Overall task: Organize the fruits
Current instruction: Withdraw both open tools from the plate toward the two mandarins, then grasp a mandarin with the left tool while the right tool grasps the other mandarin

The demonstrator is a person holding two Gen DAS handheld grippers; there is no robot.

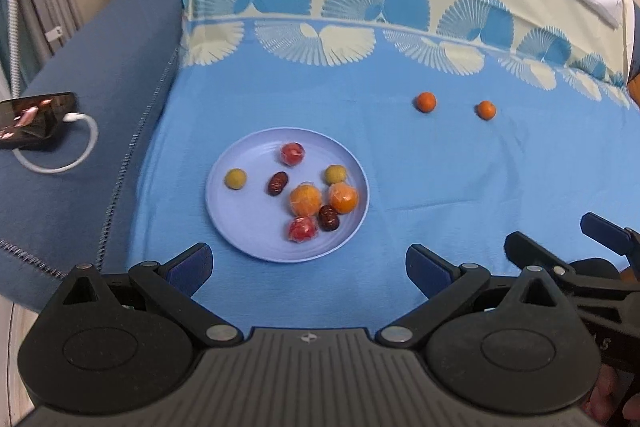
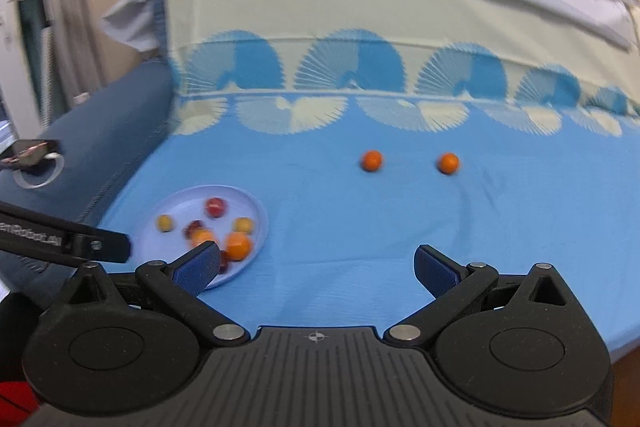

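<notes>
A pale blue plate (image 1: 248, 227) lies on the blue cloth and holds several fruits: two wrapped oranges (image 1: 305, 199), two red wrapped fruits (image 1: 292, 153), two yellow-green ones (image 1: 235, 178) and two dark dates (image 1: 277, 183). Two small oranges (image 1: 425, 101) (image 1: 486, 110) lie loose on the cloth far right of the plate. My left gripper (image 1: 308, 267) is open and empty, just in front of the plate. My right gripper (image 2: 316, 267) is open and empty, right of the plate (image 2: 256, 223), with the loose oranges (image 2: 372, 160) (image 2: 448, 163) ahead of it.
A phone (image 1: 32, 121) with a white cable lies on the dark blue sofa arm at the left. The patterned cloth (image 1: 440, 187) covers the seat and rises up the backrest. My right gripper's fingers (image 1: 532, 251) show at the left view's right edge.
</notes>
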